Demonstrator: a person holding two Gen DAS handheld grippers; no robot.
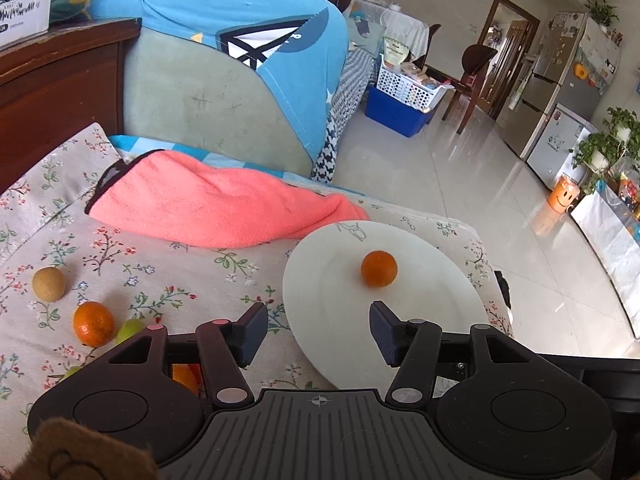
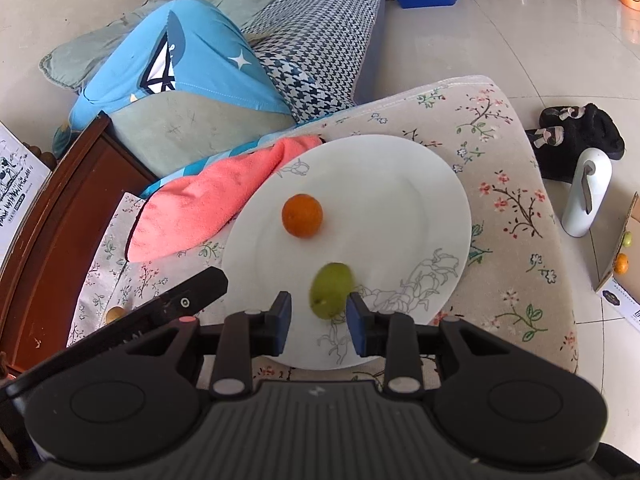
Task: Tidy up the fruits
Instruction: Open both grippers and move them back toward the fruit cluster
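Note:
A white plate lies on the floral cloth with an orange on it. My left gripper is open and empty, near the plate's near-left rim. A second orange, a brown fruit and a green fruit lie on the cloth to its left. In the right wrist view the plate holds the orange. A blurred green fruit is just beyond my right gripper, whose jaws stand open around it, apart from it.
A pink towel lies behind the plate. A sofa with a blue garment stands beyond. The cloth's right edge drops to the tiled floor. A white bottle and a cardboard box with fruit stand on the floor.

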